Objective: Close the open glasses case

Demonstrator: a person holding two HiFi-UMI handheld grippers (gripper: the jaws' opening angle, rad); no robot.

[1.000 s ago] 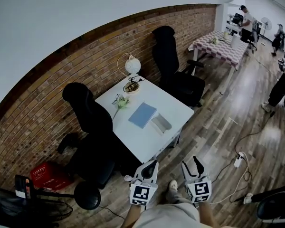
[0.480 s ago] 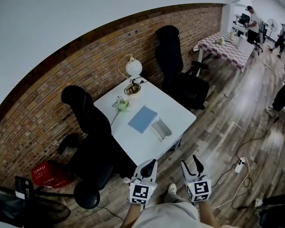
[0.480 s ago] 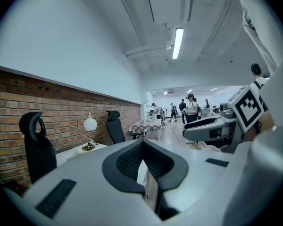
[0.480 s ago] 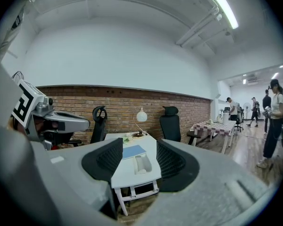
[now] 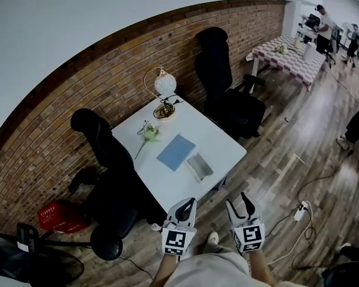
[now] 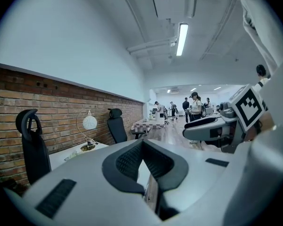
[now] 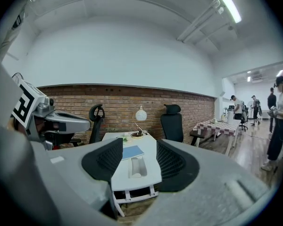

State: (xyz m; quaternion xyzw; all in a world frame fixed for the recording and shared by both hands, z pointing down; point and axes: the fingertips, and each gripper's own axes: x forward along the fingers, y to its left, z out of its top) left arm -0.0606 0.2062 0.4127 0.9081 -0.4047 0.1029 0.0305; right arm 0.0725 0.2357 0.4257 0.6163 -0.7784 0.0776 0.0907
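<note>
Glasses case (image 5: pixel 200 167) on table (image 5: pixel 218 137), beside notebook (image 5: pixel 176 152)

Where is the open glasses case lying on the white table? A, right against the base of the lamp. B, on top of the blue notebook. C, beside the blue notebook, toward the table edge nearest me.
C: the head view shows the glasses case lying open on the white table next to the blue notebook, not on it, and well apart from the lamp at the far corner.
</note>
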